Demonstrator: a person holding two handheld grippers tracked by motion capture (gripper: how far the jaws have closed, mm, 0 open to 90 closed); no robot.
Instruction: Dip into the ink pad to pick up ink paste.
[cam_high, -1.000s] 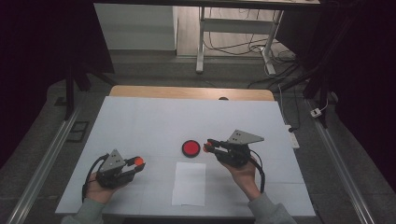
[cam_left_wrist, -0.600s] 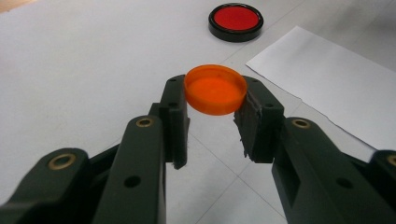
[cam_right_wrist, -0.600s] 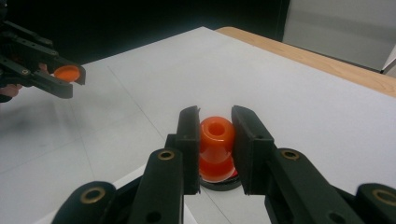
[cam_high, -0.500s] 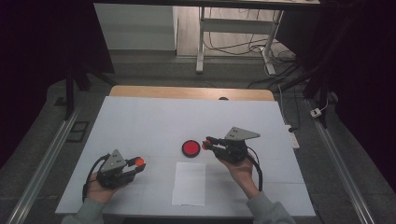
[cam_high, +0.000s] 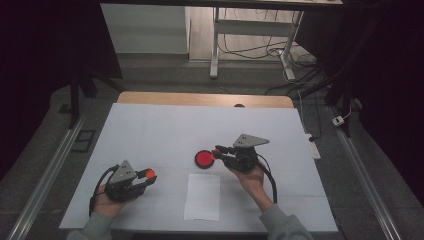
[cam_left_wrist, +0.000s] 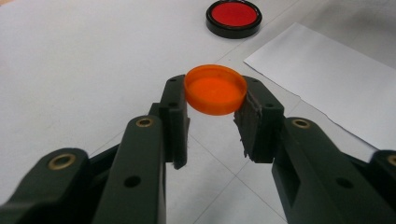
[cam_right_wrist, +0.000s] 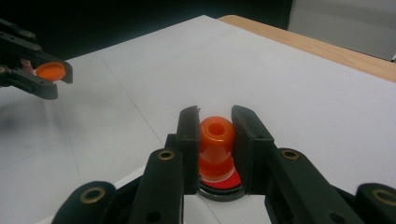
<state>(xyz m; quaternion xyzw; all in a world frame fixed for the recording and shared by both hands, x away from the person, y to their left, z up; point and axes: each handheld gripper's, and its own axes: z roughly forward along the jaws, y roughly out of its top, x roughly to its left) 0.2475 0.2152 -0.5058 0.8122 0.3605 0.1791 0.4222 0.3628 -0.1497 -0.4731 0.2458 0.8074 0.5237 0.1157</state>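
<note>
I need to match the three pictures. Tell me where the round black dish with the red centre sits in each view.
High view: the black dish lies mid-table, just left of the right tongs.
Left gripper view: top edge, right of centre.
Right gripper view: bottom centre, under the orange piece.
Shared landmark: the white paper sheet, beside it.

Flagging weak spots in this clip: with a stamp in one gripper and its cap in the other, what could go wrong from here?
1. The right gripper grips the orange stamp by its rounded handle over the red ink pad; it may tilt and ink unevenly.
2. The left gripper holds the orange cap only at its rim, so it might slip out.
3. The sheet of paper lies loose on the table and may shift when stamped.
</note>
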